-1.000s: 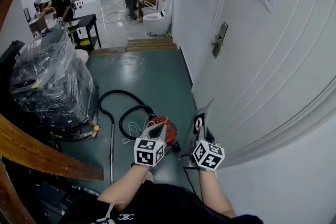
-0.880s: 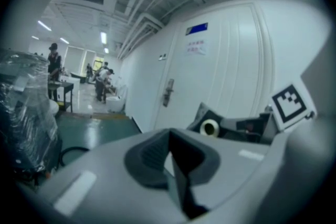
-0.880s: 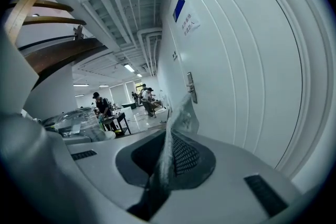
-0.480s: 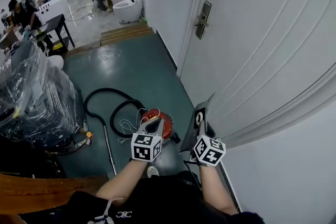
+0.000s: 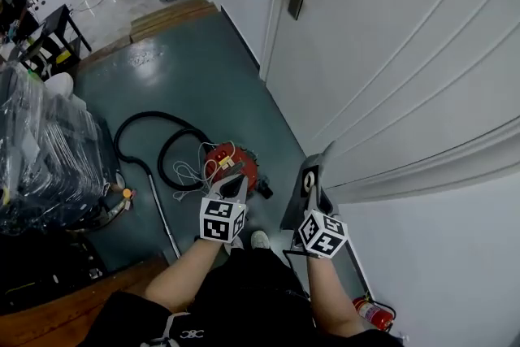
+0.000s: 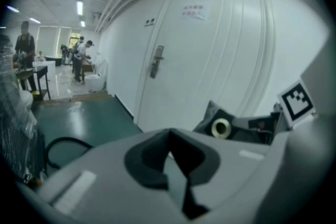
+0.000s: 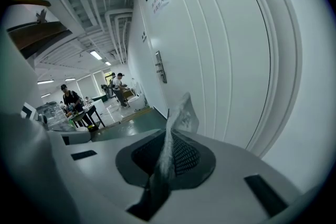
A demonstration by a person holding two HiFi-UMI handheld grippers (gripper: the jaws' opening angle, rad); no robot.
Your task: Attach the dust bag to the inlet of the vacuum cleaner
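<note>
The red vacuum cleaner (image 5: 230, 163) lies on the green floor, its black hose (image 5: 154, 144) coiled to the left. My left gripper (image 5: 234, 184) hovers over the vacuum's near edge, jaws shut with nothing between them (image 6: 170, 157). My right gripper (image 5: 313, 204) is shut on the grey dust bag (image 5: 307, 189), pinching its fabric (image 7: 176, 128) between the pads. The bag hangs to the right of the vacuum, near the door. Its dark collar with a round hole (image 6: 221, 127) shows in the left gripper view.
A white door (image 5: 366, 53) and wall close off the right side. A plastic-wrapped machine (image 5: 41, 158) stands at the left, with a metal wand (image 5: 160, 209) on the floor beside it. A red extinguisher (image 5: 374, 313) lies at the bottom right. People work far back.
Both grippers have sunk toward the floor, the right one carrying the bag. The head view has tilted down, so the vacuum now sits closer under the left gripper.
</note>
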